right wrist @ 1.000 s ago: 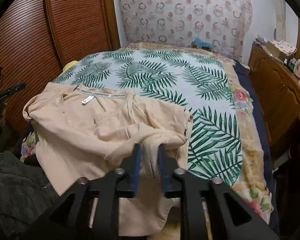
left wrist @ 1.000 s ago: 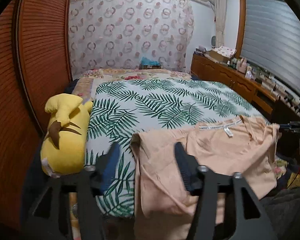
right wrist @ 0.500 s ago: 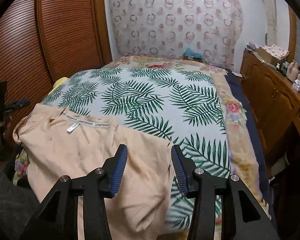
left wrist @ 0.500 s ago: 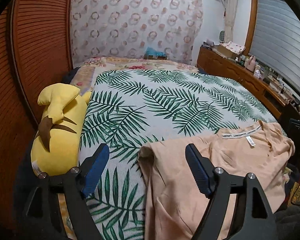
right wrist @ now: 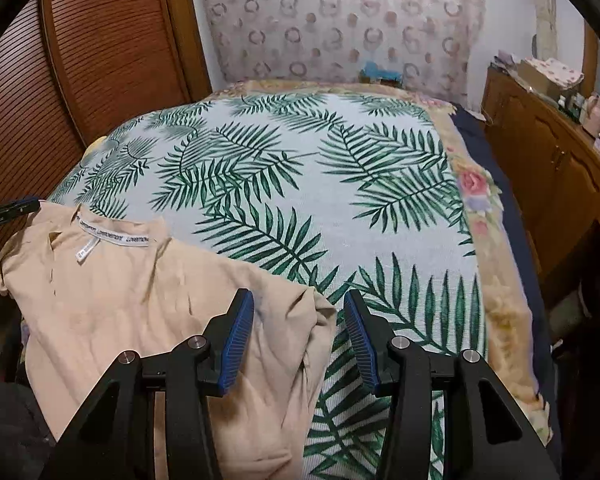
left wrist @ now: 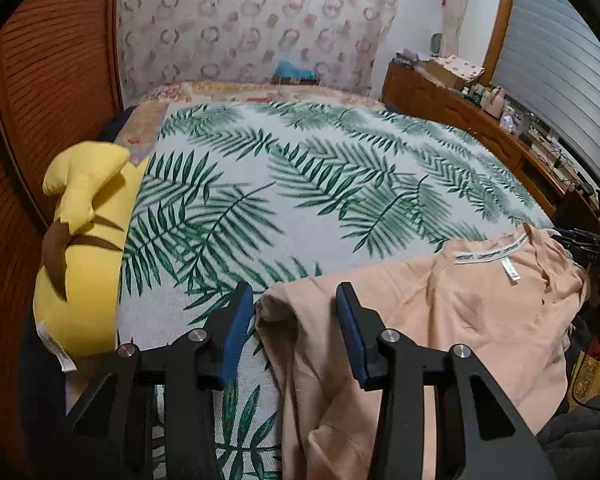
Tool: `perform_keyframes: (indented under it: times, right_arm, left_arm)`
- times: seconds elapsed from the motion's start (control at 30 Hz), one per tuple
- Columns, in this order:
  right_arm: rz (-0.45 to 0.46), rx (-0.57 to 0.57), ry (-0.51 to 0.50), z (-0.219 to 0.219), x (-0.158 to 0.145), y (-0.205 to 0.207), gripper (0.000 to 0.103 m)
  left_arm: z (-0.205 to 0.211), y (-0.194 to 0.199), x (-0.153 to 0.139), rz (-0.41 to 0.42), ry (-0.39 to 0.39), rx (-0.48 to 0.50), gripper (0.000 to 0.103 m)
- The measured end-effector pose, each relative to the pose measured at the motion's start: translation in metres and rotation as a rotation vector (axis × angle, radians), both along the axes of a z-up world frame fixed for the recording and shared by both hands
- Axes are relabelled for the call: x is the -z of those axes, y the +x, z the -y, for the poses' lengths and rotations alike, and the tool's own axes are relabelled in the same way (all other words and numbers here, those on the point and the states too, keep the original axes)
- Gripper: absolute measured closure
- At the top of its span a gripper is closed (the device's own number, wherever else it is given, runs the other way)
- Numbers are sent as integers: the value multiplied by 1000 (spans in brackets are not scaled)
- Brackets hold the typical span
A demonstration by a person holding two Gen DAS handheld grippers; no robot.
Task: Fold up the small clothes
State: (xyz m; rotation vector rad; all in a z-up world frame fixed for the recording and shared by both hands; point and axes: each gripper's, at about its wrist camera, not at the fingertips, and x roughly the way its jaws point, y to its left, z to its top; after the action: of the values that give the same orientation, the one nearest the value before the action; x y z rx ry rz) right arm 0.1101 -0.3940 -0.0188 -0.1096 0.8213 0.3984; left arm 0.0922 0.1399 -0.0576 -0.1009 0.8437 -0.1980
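Low in both frames, the shirt lies spread on the bed, left gripper and right gripper each gaping over a sleeve corner, so the fold seems about to begin, needing both to clamp.

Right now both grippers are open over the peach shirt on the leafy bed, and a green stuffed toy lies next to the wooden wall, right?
Almost. The stuffed toy is yellow with brown marks, not green, as the left wrist view shows. The rest holds: the left gripper and right gripper are open over the peach shirt.
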Motion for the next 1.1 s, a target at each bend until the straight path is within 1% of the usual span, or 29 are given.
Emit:
perform_keyframes:
  times: [0.13,0.23,0.37,0.4,0.43,0.47,0.5,0.53,0.57,0.63,0.7,0.87,0.97,1.1]
  right_arm:
    - [-16,2,3,-2,5,3,54]
    - [-12,-2,19,-3,7,4,54]
    - [-8,-11,13,-7,9,3,54]
    - [-8,-17,12,-8,10,3,54]
    - [-7,-21,10,-10,10,2,54]
    - [-4,-24,3,-13,11,1,59]
    - [-2,-31,-2,-15,11,0,73]
    - [-6,-57,9,-18,12,-2,93]
    - [-21,-106,44,-20,12,-4,93]
    - [5,-96,33,-20,11,-8,93]
    - [28,-95,55,-16,8,-15,94]
    - [128,-81,136,2,-25,-49,94]
    - [194,-75,149,10,-46,-77,94]
    - [268,-68,154,19,-72,-109,94]
  left_arm:
    - [0,3,10,-33,10,-1,59]
    - [3,2,15,-45,7,12,59]
    - [5,2,15,-36,20,12,59]
    - [6,2,15,-35,23,12,62]
    - [7,2,15,-31,33,12,77]
    - [10,0,15,-29,50,29,84]
    - [12,-1,15,-28,53,43,91]
    - [13,-4,13,-25,53,51,93]
    - [15,-8,9,-11,55,50,93]
    - [18,-14,4,5,53,55,94]
    - [21,-23,-6,33,34,64,94]
    - [25,-59,-42,143,-15,69,95]
    - [20,-87,-65,226,-47,41,95]
    - [15,-111,-92,312,-81,20,95]
